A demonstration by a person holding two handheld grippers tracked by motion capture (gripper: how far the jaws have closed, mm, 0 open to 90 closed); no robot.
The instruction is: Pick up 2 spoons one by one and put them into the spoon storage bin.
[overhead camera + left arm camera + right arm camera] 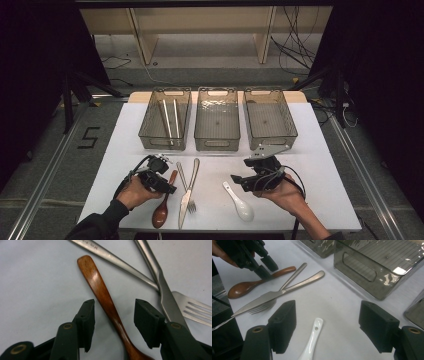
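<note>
Closest to the camera, at the near edge of the white table [300, 165], lie one wooden spoon [163, 207], one knife [186, 195], one fork [187, 189] and one white spoon [240, 202]. That makes two spoons. The knife and the fork cross each other, just beside the wooden spoon. The white spoon lies apart from them, to the right. The person holds two grippers, one in each hand. The left gripper [167, 188] is down over the wooden spoon. In the left gripper view, the wooden spoon's handle [105, 300] runs between the two black jaws, and there is a gap on each side, so the pads are not pressing on it. The left gripper is not grasping the spoon. The right gripper [234, 178] hangs just above the handle end of the white spoon. In the right gripper view its jaws stand wide apart, with the white handle [313, 338] below and between them, and nothing is gripped. At the far side of the table stand three clear bins in a row. The left bin [148, 125] has two chopsticks [169, 117] in it. The middle bin [217, 140] and the right bin [287, 122] stand next to it.
</note>
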